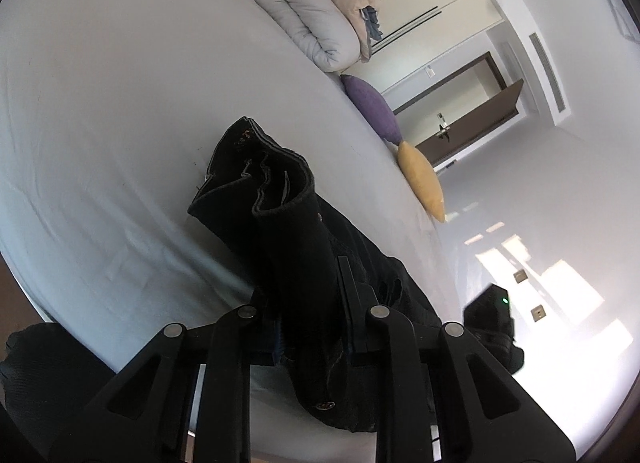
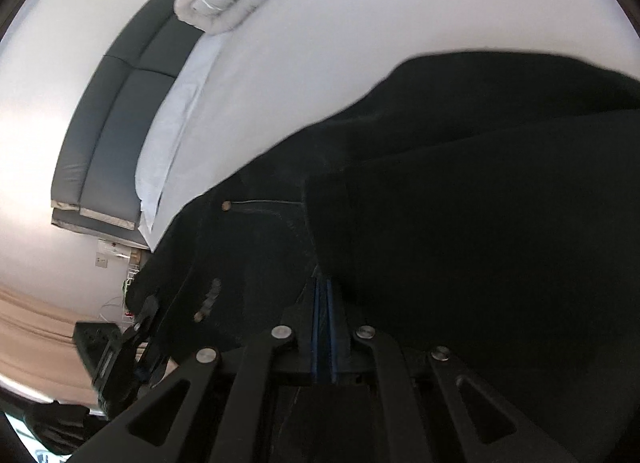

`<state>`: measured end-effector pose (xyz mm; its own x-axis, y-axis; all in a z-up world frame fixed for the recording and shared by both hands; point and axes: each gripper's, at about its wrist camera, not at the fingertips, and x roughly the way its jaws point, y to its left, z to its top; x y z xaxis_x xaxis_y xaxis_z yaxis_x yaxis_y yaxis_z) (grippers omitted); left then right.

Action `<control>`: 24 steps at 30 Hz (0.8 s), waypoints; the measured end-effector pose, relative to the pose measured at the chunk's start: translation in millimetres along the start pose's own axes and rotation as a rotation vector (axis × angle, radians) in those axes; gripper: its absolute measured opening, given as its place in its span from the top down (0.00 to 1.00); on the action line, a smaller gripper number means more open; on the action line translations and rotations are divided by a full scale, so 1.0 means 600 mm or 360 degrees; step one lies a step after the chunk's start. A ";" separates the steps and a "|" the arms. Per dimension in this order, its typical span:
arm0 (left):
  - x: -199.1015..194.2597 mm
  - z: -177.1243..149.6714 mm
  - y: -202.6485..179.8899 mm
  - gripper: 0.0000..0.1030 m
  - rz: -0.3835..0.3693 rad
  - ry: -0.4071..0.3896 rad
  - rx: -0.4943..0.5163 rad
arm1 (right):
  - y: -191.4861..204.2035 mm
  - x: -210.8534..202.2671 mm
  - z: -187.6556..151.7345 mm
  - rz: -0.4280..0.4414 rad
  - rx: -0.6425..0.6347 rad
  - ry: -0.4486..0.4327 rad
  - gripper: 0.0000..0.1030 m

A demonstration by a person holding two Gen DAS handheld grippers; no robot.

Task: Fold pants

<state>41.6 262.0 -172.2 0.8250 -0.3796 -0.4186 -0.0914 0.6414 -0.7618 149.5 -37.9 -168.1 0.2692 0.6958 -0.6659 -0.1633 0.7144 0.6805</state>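
With my left gripper point(image 1: 316, 303) clenched on the waistband of the black denim pants point(image 1: 280, 231) and my right gripper point(image 2: 322, 303) clamped on their dark cloth, I should lift both evenly above the grey-sheeted bed point(image 1: 120, 123).

We see the pants point(image 1: 280, 199) on the bed point(image 1: 120, 123), with the duvet point(image 1: 312, 11) and two cushions point(image 1: 372, 107) behind them.
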 end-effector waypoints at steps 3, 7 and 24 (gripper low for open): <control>0.005 0.002 -0.009 0.81 0.0017 -0.0001 0.0039 | -0.007 0.013 0.010 -0.0011 0.0013 0.0005 1.00; 0.006 0.001 -0.031 0.81 0.0035 -0.0005 0.0108 | -0.017 0.026 0.016 -0.0036 0.0031 0.0039 1.00; 0.036 -0.008 -0.240 0.82 0.0054 0.0019 0.0640 | -0.076 -0.045 -0.011 0.0330 0.0223 -0.0145 0.51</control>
<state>70.0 158.3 -74.2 0.8185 -0.3599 -0.4478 0.1088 0.8624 -0.4944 143.3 -88.7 -183.1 0.3290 0.8121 -0.4819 -0.0926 0.5356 0.8394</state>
